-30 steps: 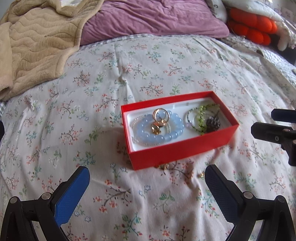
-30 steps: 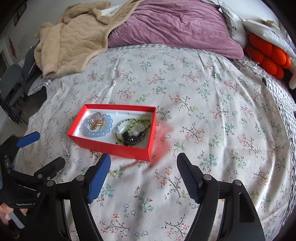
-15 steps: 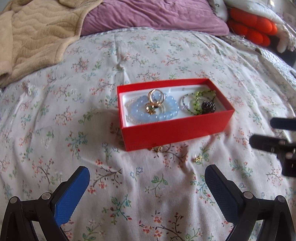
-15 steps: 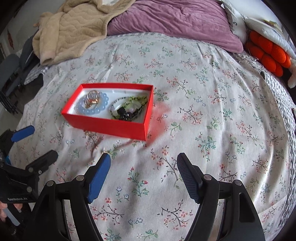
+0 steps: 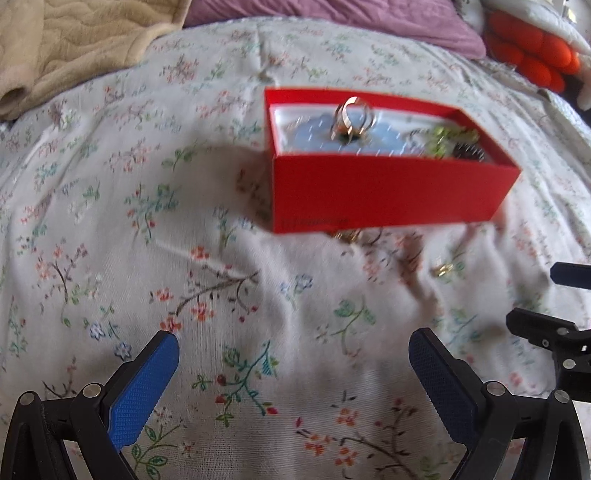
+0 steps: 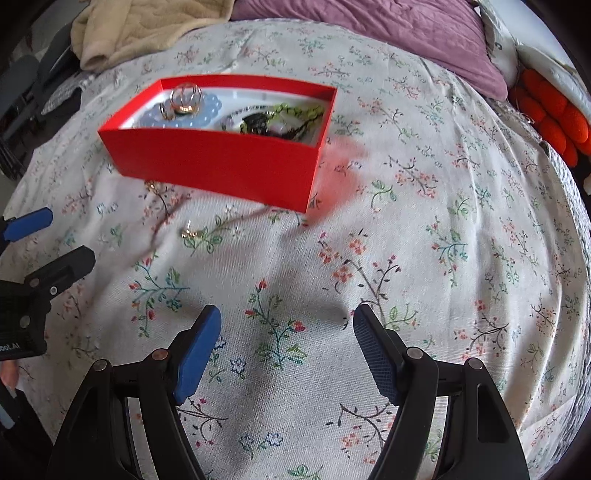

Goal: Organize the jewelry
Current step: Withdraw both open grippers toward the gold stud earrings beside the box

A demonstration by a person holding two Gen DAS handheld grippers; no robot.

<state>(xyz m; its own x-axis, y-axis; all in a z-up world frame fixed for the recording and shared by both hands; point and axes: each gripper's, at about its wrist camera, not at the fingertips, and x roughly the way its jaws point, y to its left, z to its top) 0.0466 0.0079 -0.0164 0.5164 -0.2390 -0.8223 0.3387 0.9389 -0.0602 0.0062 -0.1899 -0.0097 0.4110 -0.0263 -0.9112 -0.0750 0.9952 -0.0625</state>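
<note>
Left gripper (image 5: pixel 293 363): jaws spread wide, nothing between the blue textured pads, hovering over the floral bedspread (image 6: pixel 443 240).

Red box (image 6: pixel 218 162): rectangular, matte cardboard, open-topped with a white lining, resting on the bedspread towards its head end, nearer the beige quilted blanket (image 6: pixel 147 26) than the purple pillow (image 6: pixel 388 26).

In its left half lies a pale blue bead bracelet (image 6: pixel 201 114), smooth and round-beaded, with gold rings (image 6: pixel 184 98) on top. In its right half, a tangle of green and dark beaded pieces (image 6: pixel 273 120).

A small gold piece (image 6: pixel 190 232) lies loose on the cloth in front of the box; another (image 6: pixel 151 184) sits against the box's front wall.

Right gripper (image 6: pixel 286 334): jaws parted, empty.
</note>
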